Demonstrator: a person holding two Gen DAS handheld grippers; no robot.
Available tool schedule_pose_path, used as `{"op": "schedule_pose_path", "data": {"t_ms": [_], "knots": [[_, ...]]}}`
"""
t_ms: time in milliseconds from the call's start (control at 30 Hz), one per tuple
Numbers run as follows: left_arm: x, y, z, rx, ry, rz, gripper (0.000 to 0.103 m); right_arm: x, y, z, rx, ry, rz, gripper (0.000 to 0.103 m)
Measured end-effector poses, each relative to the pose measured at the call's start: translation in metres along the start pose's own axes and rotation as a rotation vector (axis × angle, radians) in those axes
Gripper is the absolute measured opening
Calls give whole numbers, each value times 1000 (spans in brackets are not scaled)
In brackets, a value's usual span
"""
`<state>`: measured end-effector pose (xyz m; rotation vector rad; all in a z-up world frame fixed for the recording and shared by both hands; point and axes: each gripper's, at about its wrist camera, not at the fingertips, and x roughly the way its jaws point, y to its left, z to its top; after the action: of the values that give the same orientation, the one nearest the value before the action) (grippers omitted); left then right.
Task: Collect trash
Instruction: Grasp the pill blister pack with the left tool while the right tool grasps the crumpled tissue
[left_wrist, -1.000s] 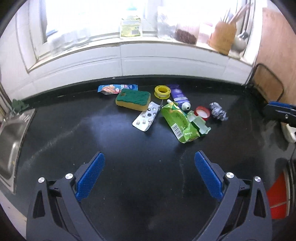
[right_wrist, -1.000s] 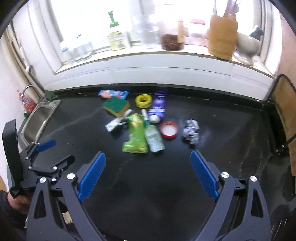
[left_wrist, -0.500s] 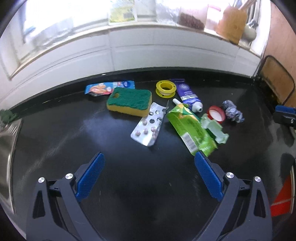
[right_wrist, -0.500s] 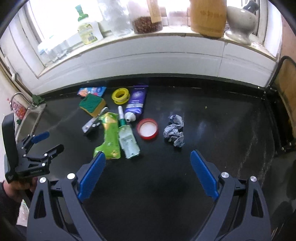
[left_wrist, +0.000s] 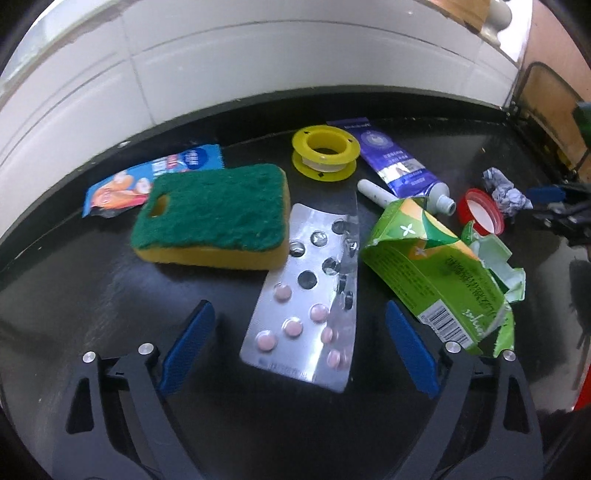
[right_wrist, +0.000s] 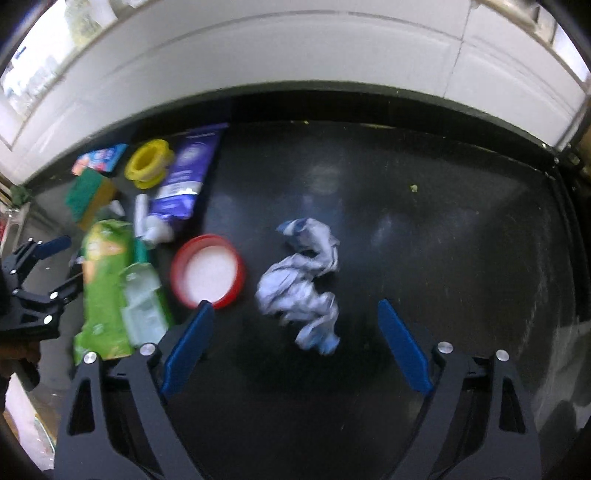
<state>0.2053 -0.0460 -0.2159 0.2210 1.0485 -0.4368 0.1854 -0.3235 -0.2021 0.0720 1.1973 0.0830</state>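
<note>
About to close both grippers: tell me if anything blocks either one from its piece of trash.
Nothing visible does. The blister pack lies bare between the open left gripper's fingers; the crumpled paper lies between the closing right gripper's fingers, red lid just beside.

Between your left fingers (left_wrist: 410, 347) the blister pack (left_wrist: 310, 302), sponge (left_wrist: 214, 218) ahead to their left, carton (left_wrist: 439, 273) ahead to their right, spool (left_wrist: 325, 152) and tube (left_wrist: 391, 166) farther ahead, between your right fingers (right_wrist: 188, 339) the crumpled paper (right_wrist: 303, 291), lid (right_wrist: 207, 271) just beyond the left one.
</note>
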Motion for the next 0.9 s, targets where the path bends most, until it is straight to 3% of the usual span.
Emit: {"op": "schedule_pose_path", "data": {"t_ms": [133, 200, 267, 300, 333, 367, 600, 900], "knots": [[5, -6, -1, 30, -11, 21, 87, 13, -5, 7, 6, 23, 9, 73], [2, -9, -1, 29, -24, 14, 80, 14, -3, 7, -18, 15, -3, 57], [0, -12, 0, 33, -33, 18, 60, 13, 0, 6, -42, 12, -11, 40], [0, -14, 1, 36, -33, 21, 53, 13, 1, 5, -46, 14, -8, 38], [-2, -16, 2, 37, -33, 25, 43, 12, 2, 4, -45, 17, 2, 37], [-2, -18, 3, 28, -21, 18, 43, 10, 2, 2, -42, 14, 5, 36], [-32, -35, -3, -22, -29, 44, 42, -31, 2, -13, -25, -45, 27, 35], [-100, -56, -42, -90, -57, 103, 42, -94, 12, -43, -75, -121, 57, 35]]}}
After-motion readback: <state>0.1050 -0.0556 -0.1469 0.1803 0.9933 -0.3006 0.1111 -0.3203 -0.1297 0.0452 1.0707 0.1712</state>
